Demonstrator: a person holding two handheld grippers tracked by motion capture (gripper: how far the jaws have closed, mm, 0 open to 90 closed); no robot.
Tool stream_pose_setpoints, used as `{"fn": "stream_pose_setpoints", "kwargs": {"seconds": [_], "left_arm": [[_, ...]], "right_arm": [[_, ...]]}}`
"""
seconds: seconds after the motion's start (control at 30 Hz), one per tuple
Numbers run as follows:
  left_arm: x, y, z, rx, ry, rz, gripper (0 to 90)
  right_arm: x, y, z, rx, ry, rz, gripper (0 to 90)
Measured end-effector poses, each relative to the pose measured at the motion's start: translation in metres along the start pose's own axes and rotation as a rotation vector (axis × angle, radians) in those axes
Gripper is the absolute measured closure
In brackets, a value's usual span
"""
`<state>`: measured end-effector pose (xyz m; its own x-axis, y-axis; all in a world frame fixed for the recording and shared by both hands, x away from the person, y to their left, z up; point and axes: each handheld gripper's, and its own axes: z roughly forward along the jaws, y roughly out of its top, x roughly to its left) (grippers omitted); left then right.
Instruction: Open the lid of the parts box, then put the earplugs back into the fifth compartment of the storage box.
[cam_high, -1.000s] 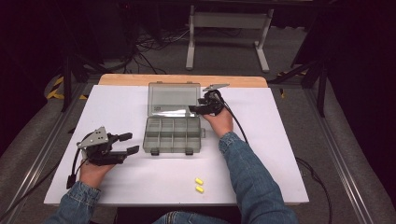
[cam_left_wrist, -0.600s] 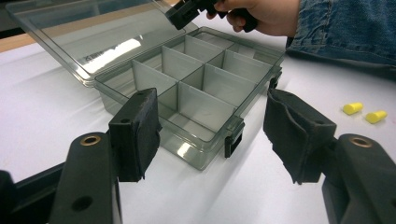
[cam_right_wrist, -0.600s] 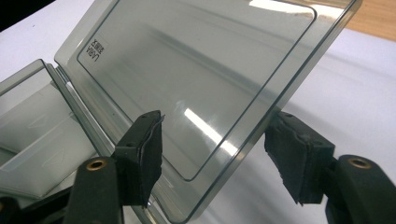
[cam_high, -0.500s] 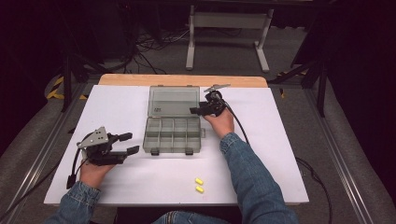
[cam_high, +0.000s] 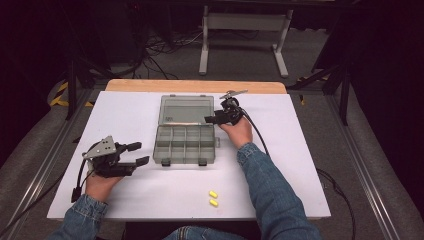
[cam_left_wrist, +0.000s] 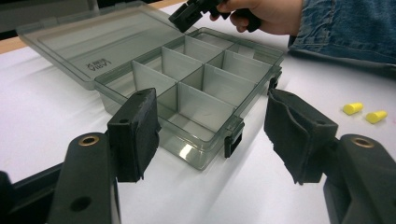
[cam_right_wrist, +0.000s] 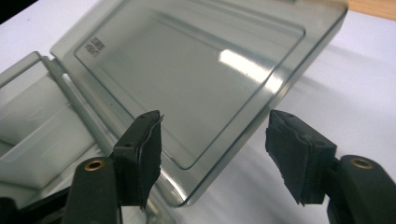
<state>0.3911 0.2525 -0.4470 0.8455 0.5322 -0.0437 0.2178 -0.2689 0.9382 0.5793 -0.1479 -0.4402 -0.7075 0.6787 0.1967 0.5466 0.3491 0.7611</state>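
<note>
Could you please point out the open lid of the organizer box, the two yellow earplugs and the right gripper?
lid (cam_high: 186, 110), high view, middle of the panel.
yellow earplugs (cam_high: 213, 194), high view, the farther plug.
right gripper (cam_high: 210, 119), high view, at its jaw tips.

Both black two-jaw grippers held low, jaws apart, nothing clamped.

Left black two-jaw gripper (cam_high: 131, 153) with grey three-cornered plate sits in the left hand (cam_high: 100, 182) at the near left; it lies roughly level, jaws parted and aimed right, pads (cam_left_wrist: 136, 133) bare. Right black two-jaw gripper (cam_high: 212, 119) sits in the right hand (cam_high: 237, 131), denim-sleeved forearm (cam_high: 272, 187) stretched forward; its jaws point left, standing apart, pads (cam_right_wrist: 145, 154) gripping nothing.
</note>
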Motion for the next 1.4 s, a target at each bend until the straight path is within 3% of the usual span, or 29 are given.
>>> {"fn": "stream_pose_setpoints", "kwargs": {"seconds": [0.3, 0.57, 0.73, 0.9, 1.07, 1.27, 1.4], "left_arm": [[-0.002, 0.001, -0.004, -0.030, 0.007, -0.003, 29.5], [-0.008, 0.004, -0.010, -0.094, -0.002, -0.053, 18.1], [-0.011, 0.004, -0.013, -0.095, 0.017, -0.038, 13.1], [-0.015, 0.005, -0.018, -0.097, 0.028, -0.045, 8.6], [-0.020, 0.005, -0.023, -0.124, 0.028, -0.020, 3.8], [-0.022, 0.004, -0.028, -0.136, 0.019, -0.023, 3.8], [-0.021, 0.003, -0.029, -0.120, 0.035, -0.032, 4.3]], "right_arm": [[0.023, 0.001, -0.036, -0.073, 0.022, -0.073, 33.0], [0.053, -0.009, -0.074, -0.130, 0.052, -0.167, 30.9], [0.069, -0.016, -0.090, -0.147, 0.073, -0.210, 30.2], [0.082, -0.024, -0.102, -0.136, 0.094, -0.242, 29.2], [0.096, -0.033, -0.111, -0.143, 0.108, -0.284, 28.3], [0.107, -0.042, -0.118, -0.134, 0.117, -0.311, 27.7], [0.113, -0.046, -0.122, -0.116, 0.119, -0.336, 27.7]]}}
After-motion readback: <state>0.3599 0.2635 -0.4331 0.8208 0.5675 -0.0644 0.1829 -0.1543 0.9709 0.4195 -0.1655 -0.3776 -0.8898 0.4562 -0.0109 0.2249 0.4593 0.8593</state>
